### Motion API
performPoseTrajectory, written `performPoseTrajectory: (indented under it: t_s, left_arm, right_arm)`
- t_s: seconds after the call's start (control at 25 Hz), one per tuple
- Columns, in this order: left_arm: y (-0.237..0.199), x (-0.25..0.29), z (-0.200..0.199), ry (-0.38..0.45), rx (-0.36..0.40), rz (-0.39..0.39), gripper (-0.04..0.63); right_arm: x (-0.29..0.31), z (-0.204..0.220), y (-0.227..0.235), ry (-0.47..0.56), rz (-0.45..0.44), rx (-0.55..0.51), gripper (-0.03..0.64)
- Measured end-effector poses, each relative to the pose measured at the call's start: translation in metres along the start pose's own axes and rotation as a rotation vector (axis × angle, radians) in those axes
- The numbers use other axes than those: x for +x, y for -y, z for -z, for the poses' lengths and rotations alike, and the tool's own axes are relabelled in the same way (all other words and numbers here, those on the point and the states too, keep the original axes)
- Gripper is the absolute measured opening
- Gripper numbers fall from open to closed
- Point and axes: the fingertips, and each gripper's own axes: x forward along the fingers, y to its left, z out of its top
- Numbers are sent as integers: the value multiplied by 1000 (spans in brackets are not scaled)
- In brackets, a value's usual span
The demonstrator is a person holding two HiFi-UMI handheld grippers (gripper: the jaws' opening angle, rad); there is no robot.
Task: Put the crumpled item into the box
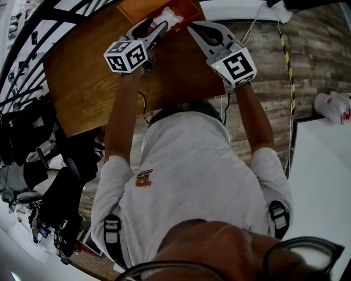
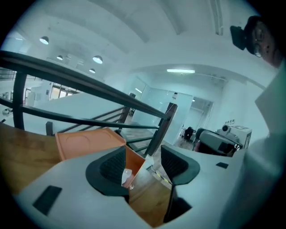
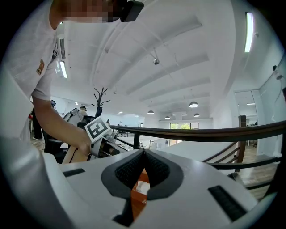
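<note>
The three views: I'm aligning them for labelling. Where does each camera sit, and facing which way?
Head view: on the head, facing down at the table and box; shows shirt, both arms, left gripper, right gripper.
Left gripper view: on that gripper, facing past its open jaws to box and railing; shirt at right.
Right gripper view: on that gripper, facing past its shut jaws toward the left gripper; arm, shirt at left.
Shared: all show the box holding the crumpled item.

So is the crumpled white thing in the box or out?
In. The head view shows the crumpled item lying inside the orange box, with the box's walls around it.
</note>
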Motion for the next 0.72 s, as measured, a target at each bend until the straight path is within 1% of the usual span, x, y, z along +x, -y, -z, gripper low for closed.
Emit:
performPoseTrajectory:
  t_s: [0.24,0.36,0.44,0.56,0.68,0.72]
  left_arm:
    - [40,-44,-40,227,130,92,175]
    - [57,-69,-54,319,202,120,121]
    - [69,-84,-60,359,258,133,78]
    - [87,-105,-65,404,340,155,43]
    - [102,-124,-68,445,414,176,29]
    - [106,-130,-68,456,436,180,25]
  right_arm:
    - [0,-19,-25,37,-19,32,32]
    - [-1,-35,-41,63,-36,40,32]
    - [-1,-45,-52,80,-45,43,32]
    - [-2,-60,-69,109,-55,46,32]
    - [-4,-74,-87,149,-62,43,32]
    - [-4,-76,-92,147,-65,41,32]
